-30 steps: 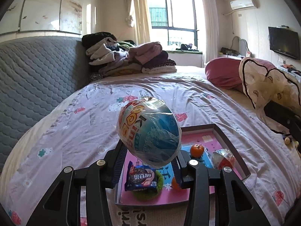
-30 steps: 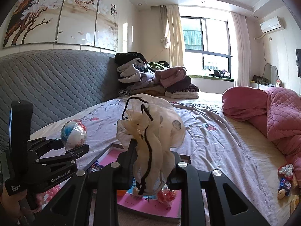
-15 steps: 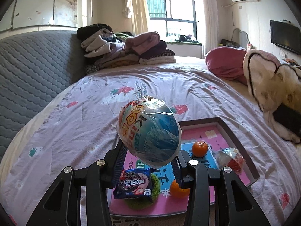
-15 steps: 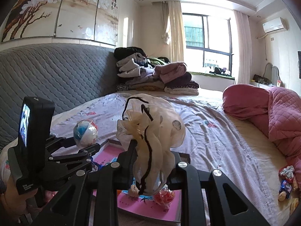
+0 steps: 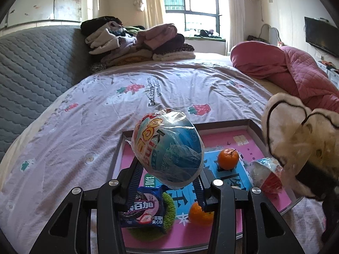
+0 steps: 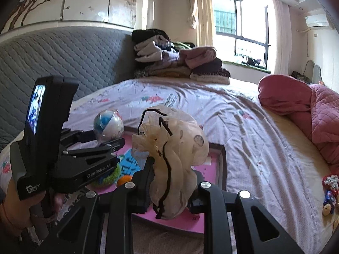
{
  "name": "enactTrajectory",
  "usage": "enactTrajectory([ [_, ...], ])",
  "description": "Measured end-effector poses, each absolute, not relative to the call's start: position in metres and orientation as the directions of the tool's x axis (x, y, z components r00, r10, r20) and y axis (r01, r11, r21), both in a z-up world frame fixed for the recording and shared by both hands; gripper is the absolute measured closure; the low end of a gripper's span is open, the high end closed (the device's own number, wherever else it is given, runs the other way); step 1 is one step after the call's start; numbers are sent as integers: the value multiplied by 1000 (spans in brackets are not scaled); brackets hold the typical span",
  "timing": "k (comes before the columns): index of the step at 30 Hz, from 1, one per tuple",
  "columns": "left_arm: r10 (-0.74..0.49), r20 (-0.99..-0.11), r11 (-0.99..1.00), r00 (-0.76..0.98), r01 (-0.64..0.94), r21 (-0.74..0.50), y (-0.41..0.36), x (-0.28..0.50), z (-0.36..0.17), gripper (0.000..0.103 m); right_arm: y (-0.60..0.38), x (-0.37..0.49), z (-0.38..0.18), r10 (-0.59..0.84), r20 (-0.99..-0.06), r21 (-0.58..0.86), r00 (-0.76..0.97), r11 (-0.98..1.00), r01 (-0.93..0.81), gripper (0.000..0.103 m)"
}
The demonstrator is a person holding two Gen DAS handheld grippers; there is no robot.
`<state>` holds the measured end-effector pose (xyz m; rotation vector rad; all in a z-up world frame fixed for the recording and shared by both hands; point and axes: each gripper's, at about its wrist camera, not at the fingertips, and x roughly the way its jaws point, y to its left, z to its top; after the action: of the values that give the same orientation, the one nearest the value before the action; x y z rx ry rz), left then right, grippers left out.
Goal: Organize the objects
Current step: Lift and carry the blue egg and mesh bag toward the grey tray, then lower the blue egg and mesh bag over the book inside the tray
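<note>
On a bed with a strawberry sheet (image 5: 169, 89), a flat box lid tray (image 5: 250, 124) with a pink inside.

Left gripper (image 5: 167, 182) pinching a big wrapped egg toy (image 5: 167, 148), blue and white with orange letters. Held up in the air, over the near left part of the tray. Same egg toy seen from the other side too (image 6: 108, 126), stuck between the black fingers (image 6: 106, 146).

Right gripper (image 6: 169, 182) pressed tight on a cream frilly hair tie (image 6: 169, 154) with a black edge. Held up over the near edge of the tray (image 6: 221, 160). From the left camera, hair tie (image 5: 300, 139) at the right, over the right side of the tray.

Inside the tray:
- a small orange (image 5: 228, 159) near the middle
- another orange (image 5: 200, 213) at the front, partly behind a left finger
- a blue cookie pack (image 5: 144, 209) lying on a green fuzzy ball (image 5: 169, 209) at the front left
- a small wrapped toy (image 5: 267, 175), red and blue, at the right side

Far back on the bed, a pile of folded clothes (image 5: 137, 42). At the right, a pink quilt (image 5: 286, 69). On the right edge of the bed, some small snacks (image 6: 329, 192), well apart from the tray.
</note>
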<state>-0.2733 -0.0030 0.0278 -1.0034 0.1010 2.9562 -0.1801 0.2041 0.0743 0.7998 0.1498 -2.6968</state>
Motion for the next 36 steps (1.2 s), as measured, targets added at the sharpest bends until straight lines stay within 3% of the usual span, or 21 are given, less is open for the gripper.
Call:
enactTrajectory([
  [16, 44, -702, -998, -711, -68, 7, 2, -308, -3, 57, 201, -197, 38, -280, -642, 36, -714, -941, 337, 78],
  [36, 52, -737, -993, -674, -111, 32, 17, -329, -20, 57, 196, -207, 12, -231, -703, 6, -672, -948, 319, 78],
])
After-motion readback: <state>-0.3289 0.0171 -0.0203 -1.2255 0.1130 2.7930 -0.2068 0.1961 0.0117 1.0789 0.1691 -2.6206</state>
